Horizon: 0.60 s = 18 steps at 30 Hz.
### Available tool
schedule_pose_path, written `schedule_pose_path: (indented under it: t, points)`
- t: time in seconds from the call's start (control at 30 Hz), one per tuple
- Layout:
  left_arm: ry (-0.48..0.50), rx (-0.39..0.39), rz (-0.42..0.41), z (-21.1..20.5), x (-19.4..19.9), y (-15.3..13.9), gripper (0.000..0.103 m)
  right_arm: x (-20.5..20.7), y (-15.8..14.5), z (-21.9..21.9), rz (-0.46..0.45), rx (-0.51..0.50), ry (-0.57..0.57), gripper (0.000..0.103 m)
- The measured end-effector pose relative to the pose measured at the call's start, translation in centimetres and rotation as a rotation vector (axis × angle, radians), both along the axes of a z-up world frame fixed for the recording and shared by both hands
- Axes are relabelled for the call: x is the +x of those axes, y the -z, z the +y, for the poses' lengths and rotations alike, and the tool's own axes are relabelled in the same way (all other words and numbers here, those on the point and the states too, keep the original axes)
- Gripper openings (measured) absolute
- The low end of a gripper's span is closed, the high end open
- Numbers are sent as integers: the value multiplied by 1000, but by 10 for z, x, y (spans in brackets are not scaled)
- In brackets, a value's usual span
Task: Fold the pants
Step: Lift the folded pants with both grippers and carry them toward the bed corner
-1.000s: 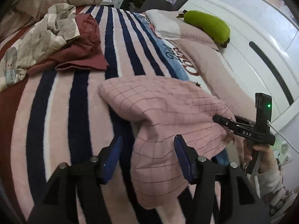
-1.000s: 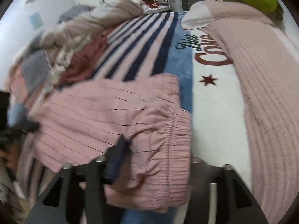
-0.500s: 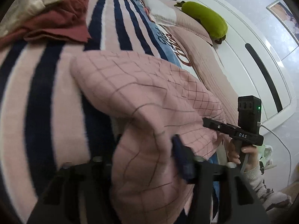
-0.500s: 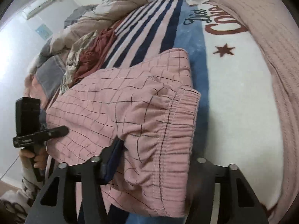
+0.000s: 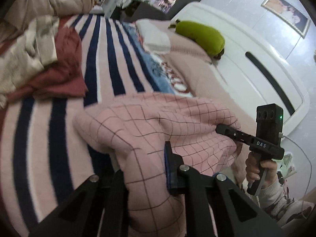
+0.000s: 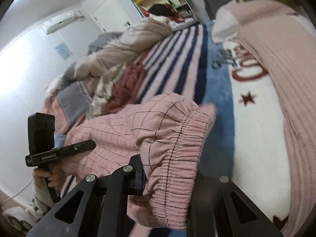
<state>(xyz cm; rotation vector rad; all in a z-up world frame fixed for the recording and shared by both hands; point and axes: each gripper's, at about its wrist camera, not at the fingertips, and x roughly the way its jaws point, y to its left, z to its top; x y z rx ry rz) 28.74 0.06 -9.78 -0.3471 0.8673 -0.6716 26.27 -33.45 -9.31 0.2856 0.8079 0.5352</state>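
Holding the pants (image 5: 158,130) at both ends, I have each gripper clamped on pink checked cloth. My left gripper (image 5: 145,169) has its fingers (image 5: 170,169) closed in on a fold of leg fabric, which bulges out between them and drapes down toward the near edge of that view. My right gripper (image 6: 167,175) pinches the elastic waistband (image 6: 177,158), the gathered band bunched between its fingers (image 6: 138,175) and hanging over them. The pants lie crumpled across the near part of the bed (image 5: 59,138), on the striped blanket (image 5: 110,63), with the middle humped up between my two grips. From the left camera I see the right gripper's body (image 5: 254,140) at the right, its tip buried in the fabric, with the hand (image 5: 260,169) wrapped round the handle. From the right camera the left gripper (image 6: 61,152) shows at the left, pressed into the cloth. Far left on the bed sits a pile of clothes (image 5: 49,59); a green pillow (image 5: 199,37) rests far right by the white headboard (image 5: 246,75).
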Motion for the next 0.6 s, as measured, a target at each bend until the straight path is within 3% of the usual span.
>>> schedule_pose_path:
  t: [0.3, 0.6]
  points:
    - [-61, 27, -140, 75, -48, -83, 10, -24, -59, 64, -97, 36, -72, 10]
    - [-199, 112, -208, 199, -112, -135, 10, -46, -97, 188, -169, 78, -232, 10]
